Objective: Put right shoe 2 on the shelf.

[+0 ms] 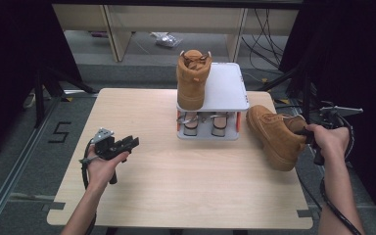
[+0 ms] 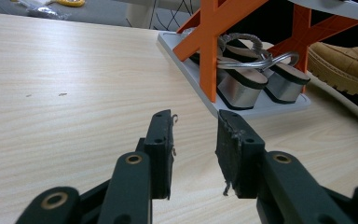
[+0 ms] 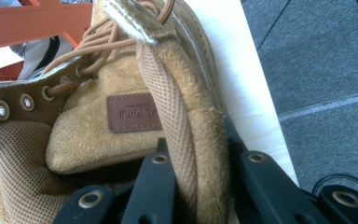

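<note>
A tan suede boot (image 1: 274, 137) lies tilted at the table's right edge. My right gripper (image 1: 304, 132) is shut on its padded collar. In the right gripper view the two black jaws (image 3: 198, 172) pinch the collar's rim, one inside the boot (image 3: 88, 140) and one outside. A matching boot (image 1: 192, 81) stands upright on the top shelf of a small rack (image 1: 225, 88). My left gripper (image 1: 133, 142) rests low over the table at the left. It is open, with nothing between its jaws (image 2: 195, 140), and it points toward the rack (image 2: 209, 46).
A pair of silver-heeled sandals (image 1: 203, 122) sits on the rack's lower shelf (image 2: 279, 105) between orange legs. The wooden table (image 1: 176, 186) spreads between both hands. Its right edge (image 3: 256, 93) drops to grey floor beside the held boot. Cables lie on the floor behind.
</note>
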`<state>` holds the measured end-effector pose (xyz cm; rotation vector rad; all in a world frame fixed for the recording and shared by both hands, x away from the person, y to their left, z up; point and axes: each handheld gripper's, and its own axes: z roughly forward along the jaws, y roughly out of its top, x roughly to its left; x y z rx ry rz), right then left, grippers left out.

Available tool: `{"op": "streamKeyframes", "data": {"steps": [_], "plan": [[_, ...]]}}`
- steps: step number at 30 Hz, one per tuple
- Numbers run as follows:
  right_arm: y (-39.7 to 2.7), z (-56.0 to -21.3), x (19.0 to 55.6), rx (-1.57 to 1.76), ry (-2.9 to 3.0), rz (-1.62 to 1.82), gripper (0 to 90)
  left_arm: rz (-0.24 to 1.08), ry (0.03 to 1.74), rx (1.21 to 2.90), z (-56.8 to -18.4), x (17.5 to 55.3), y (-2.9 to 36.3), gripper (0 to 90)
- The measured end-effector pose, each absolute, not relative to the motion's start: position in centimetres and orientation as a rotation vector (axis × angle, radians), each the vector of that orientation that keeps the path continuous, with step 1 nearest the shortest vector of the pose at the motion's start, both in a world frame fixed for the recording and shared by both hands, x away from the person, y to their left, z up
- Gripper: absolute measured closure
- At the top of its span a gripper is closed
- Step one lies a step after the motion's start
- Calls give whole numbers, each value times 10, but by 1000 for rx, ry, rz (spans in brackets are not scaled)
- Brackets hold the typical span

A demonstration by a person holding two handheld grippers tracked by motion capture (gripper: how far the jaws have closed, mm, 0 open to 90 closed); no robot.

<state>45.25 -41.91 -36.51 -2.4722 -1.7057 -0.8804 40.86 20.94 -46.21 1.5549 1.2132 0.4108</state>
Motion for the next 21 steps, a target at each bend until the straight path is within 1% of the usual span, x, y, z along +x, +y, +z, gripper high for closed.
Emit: {"op": "streamKeyframes", "data": {"steps": [21], "plan": [[-425, -353, 455, -2497, -1669, -948, 817, 419, 1220, 1545, -463, 409, 210, 660]]}}
